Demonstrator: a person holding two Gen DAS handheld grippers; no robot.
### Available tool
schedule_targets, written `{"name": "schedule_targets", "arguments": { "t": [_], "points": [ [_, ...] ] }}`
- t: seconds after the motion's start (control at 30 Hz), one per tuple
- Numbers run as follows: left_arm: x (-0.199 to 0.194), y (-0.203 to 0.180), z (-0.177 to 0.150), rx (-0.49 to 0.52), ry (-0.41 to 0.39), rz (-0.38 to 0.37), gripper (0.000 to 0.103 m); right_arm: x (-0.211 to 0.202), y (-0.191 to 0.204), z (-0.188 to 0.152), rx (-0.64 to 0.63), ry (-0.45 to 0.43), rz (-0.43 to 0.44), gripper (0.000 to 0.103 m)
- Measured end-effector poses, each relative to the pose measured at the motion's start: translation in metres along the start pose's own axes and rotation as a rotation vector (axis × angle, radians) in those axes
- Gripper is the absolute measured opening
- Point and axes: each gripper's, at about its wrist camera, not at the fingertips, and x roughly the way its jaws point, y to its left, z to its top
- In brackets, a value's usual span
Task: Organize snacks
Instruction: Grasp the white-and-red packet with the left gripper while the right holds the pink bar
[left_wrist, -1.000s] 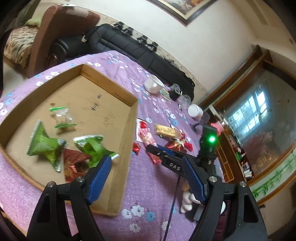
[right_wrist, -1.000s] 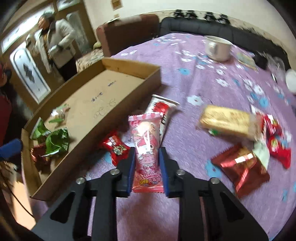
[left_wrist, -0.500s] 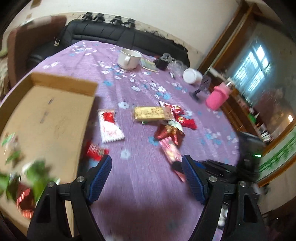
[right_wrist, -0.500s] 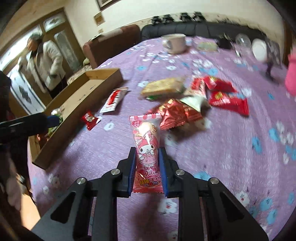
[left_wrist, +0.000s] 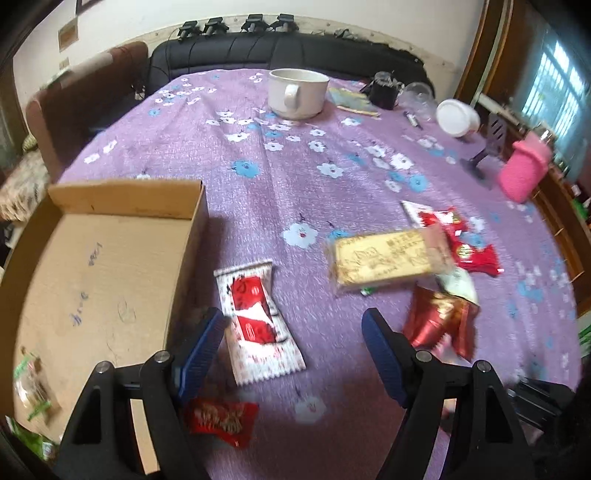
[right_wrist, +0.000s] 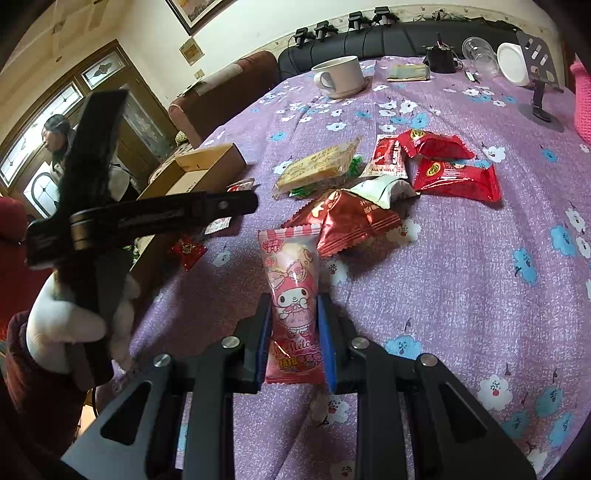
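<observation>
Lying in cardboard box (left_wrist: 110, 258): green-trimmed snack packets (left_wrist: 31, 384)

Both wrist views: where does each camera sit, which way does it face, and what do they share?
Left wrist: on the left gripper, jaws open, looking down at a white-red packet beside the cardboard box.
Right wrist: on the right gripper, shut on a pink packet; a gloved hand shows.
Shared: the mug.
</observation>
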Motion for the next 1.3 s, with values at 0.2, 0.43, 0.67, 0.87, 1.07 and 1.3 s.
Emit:
{"name": "schedule_targets", "arguments": {
  "t": [0.2,0.43,0.67,0.87,1.07,1.3],
  "points": [
    [0.006,-0.020,-0.008,0.133,0.000,0.029,0.031,0.000,0.000,0.000,0.001,-0.002,-0.002,0.026],
    [-0.016,-0.014,-0.024,0.085,-0.010,-0.078,0.021,-0.003,0.002,-0.001,-0.010,-0.017,0.010,0.026],
    [-0.033,-0.002,-0.039,-0.004,-0.002,-0.204,0.025,-0.004,0.004,-0.002,-0.010,-0.014,0.013,0.026],
    [-0.015,-0.006,-0.007,-0.009,-0.021,-0.122,0.058,-0.004,0.003,-0.001,-0.006,-0.017,0.003,0.026],
    [0.015,-0.023,0.005,0.098,-0.014,0.001,0.031,-0.004,-0.001,0.000,0.012,-0.019,0.028,0.026],
    [-0.006,-0.014,-0.007,0.057,-0.029,-0.104,0.014,-0.005,-0.003,0.000,0.032,-0.019,0.099,0.026]
  ]
}}
